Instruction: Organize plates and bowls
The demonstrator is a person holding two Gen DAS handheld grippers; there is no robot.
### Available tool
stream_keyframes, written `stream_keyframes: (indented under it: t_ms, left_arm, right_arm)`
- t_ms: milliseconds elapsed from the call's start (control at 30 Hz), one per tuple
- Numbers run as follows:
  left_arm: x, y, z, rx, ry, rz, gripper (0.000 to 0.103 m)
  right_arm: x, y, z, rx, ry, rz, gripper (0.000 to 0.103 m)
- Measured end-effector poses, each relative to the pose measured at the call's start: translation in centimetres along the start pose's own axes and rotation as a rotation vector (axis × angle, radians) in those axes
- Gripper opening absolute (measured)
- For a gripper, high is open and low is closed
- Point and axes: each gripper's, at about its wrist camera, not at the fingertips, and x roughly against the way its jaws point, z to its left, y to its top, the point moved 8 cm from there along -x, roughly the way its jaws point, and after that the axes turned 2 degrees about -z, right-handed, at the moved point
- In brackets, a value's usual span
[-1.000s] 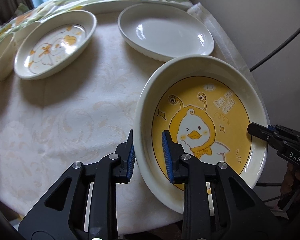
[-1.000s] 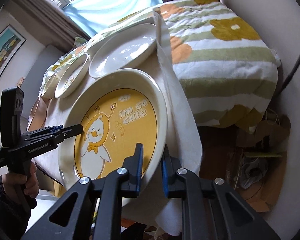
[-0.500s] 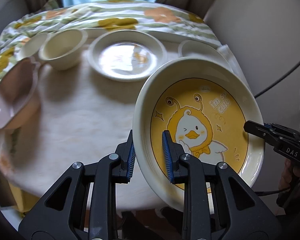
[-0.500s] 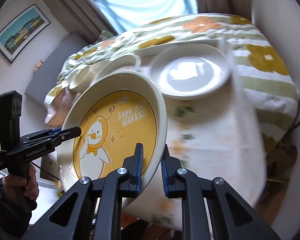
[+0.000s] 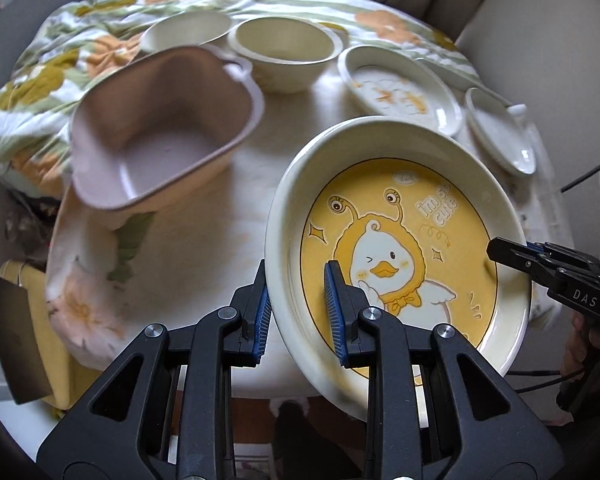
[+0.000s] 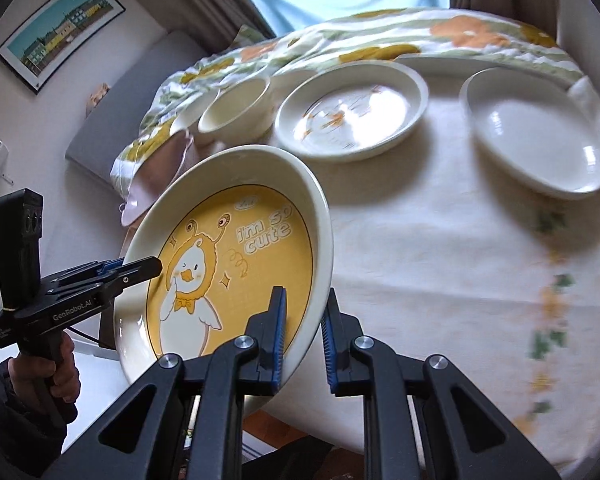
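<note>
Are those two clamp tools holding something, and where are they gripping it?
Yes. The left gripper and right gripper both pinch the rim of the yellow duck plate on opposite sides, one finger inside, one outside.

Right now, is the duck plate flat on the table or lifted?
Lifted and tilted: the duck plate hangs off the table edge, its rim pinched by the left gripper and right gripper.

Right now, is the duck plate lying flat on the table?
No, the duck plate is held tilted above the table, its rim pinched by the left gripper and the right gripper.

Pink dish [image 5: 164, 128] motion-blurred.
</note>
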Motion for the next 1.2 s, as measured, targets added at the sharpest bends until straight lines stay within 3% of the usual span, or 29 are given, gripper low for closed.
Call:
stream_keyframes:
  t_ms: [400, 633, 1200]
  left_arm:
    - [-3.4, 0.2, 4.7, -0.003, -0.012, 0.027, 0.022]
    - [-4.3, 0.2, 5.0, 0.014, -0.036, 0.022, 0.022]
    - [-4.6, 0.2, 4.3, -0.059, 0.017, 0.02, 0.023]
  right_arm:
    - [-5.4, -0.1, 2.1, -0.005, -0.026, 0.027, 0.015]
    - [-5.8, 0.0, 2.0, -0.005, -0.046, 0.024, 0.016]
    - [-6.3, 0.0, 2.4, -0.018, -0.101, 0.039, 0.017]
